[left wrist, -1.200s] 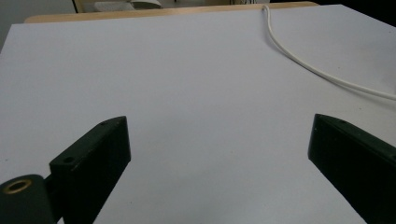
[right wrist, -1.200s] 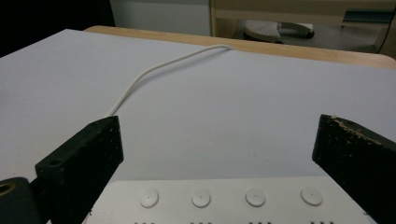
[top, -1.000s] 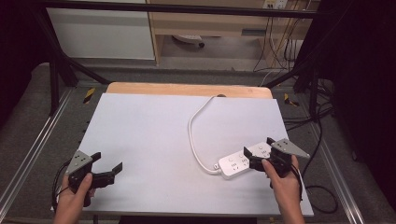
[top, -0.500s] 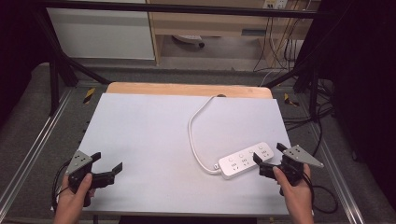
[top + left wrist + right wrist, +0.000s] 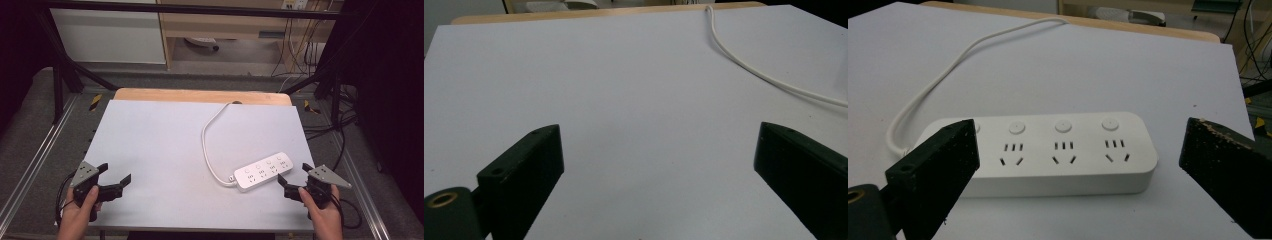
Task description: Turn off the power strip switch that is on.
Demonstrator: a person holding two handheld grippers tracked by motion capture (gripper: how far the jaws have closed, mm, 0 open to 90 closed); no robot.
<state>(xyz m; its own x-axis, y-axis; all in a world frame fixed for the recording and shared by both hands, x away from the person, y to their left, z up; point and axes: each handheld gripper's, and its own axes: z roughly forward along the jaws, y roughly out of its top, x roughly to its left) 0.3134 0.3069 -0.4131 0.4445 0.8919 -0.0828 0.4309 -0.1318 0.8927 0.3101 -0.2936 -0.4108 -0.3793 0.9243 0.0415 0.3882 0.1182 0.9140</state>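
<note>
Right gripper [image 5: 295, 181]: jaws spread wide, nothing between them. It sits just off the near-right end of the power strip [image 5: 264, 171], apart from it, not touching. In the right gripper view the strip [image 5: 1048, 152] lies square across the gap ahead of the jaws, sockets and round buttons face up.

Left gripper [image 5: 116, 178]: jaws also spread, empty, over bare bench near the near-left corner, well apart from the strip. Left gripper view has blank white surface between the jaws.

Power strip: flat on the white bench [image 5: 150, 145], right half, close to the near edge, lying at a slant with its right end farther back. Its white cord [image 5: 205, 145] leaves the left end, curves toward the far edge and runs off near the wooden strip [image 5: 200, 95] there.
</note>
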